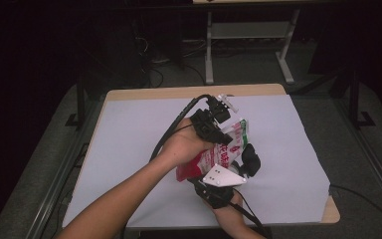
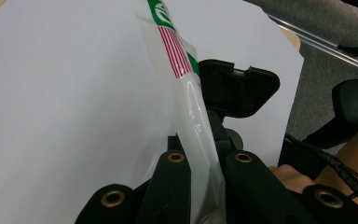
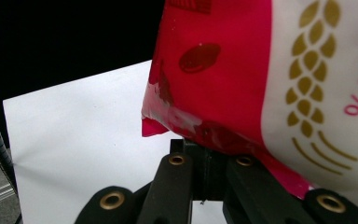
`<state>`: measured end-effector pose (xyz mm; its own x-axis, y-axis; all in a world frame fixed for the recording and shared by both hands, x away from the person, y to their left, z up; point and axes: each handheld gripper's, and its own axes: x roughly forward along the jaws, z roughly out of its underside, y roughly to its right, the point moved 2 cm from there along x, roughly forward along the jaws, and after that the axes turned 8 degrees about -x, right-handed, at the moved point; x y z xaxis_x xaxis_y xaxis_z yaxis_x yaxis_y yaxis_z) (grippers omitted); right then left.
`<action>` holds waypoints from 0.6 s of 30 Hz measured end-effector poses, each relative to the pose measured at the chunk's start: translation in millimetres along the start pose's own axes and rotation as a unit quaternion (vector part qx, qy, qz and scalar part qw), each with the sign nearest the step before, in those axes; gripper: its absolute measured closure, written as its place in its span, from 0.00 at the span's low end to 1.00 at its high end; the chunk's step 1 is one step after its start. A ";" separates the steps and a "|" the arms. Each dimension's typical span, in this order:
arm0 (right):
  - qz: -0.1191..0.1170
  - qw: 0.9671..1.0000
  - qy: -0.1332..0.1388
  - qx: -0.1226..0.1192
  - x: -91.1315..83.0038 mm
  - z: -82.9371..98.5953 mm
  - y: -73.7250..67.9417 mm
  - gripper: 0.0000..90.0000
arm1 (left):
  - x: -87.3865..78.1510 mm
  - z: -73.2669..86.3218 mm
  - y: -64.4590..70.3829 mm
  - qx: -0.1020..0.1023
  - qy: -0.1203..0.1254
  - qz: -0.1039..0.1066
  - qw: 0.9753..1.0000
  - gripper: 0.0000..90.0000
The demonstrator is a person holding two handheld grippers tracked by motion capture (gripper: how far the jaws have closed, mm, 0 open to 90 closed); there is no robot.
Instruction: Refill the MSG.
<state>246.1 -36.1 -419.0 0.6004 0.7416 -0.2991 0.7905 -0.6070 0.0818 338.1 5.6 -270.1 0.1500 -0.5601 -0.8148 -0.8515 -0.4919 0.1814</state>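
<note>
A snack bag [image 1: 220, 152], red at the bottom and white with green and red print at the top, is held tilted above the middle of the table between both grippers. My left gripper [image 1: 227, 135] reaches in from the upper left and is shut on the bag's sealed top edge [image 2: 186, 93], which runs up between its jaws. From the near edge my right gripper [image 1: 214, 170] comes up under the bag, carrying a grey three-cornered plate, and it is shut on the red bottom edge [image 3: 205, 133]. The bag's red and white face [image 3: 242, 70] looms close above those jaws.
A white sheet [image 1: 129, 144] covers the table, with a wooden rim [image 1: 194, 92] showing at the far edge. Cables trail from both grippers. A grey carpeted floor surrounds the table, and the legs of another desk [image 1: 209, 55] stand beyond it.
</note>
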 end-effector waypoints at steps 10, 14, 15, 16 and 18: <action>-0.002 1.000 -0.004 -0.002 0.4 1.0 -0.1 1.00 | -2.6 2.3 -1.0 -0.002 -0.001 0.008 1.000 1.00; -0.004 1.000 -0.006 -0.001 0.7 1.6 0.2 1.00 | -5.5 4.2 -1.1 0.000 0.001 0.012 1.000 1.00; -0.004 1.000 -0.006 -0.001 0.8 1.5 0.0 1.00 | -5.9 4.5 -1.0 -0.001 0.002 0.013 1.000 1.00; -0.004 1.000 -0.006 -0.001 0.8 1.6 0.0 1.00 | -6.3 4.8 -1.0 -0.001 0.003 0.015 1.000 1.00; -0.004 1.000 -0.006 -0.002 1.1 1.7 0.0 1.00 | -7.3 5.5 -1.6 0.001 0.002 0.016 1.000 1.00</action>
<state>246.6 -35.7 -420.9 0.5925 0.7430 -0.3113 0.7958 -0.5999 0.0826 335.6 14.2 -267.4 0.1251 -0.5772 -0.8070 -0.8573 -0.4723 0.2050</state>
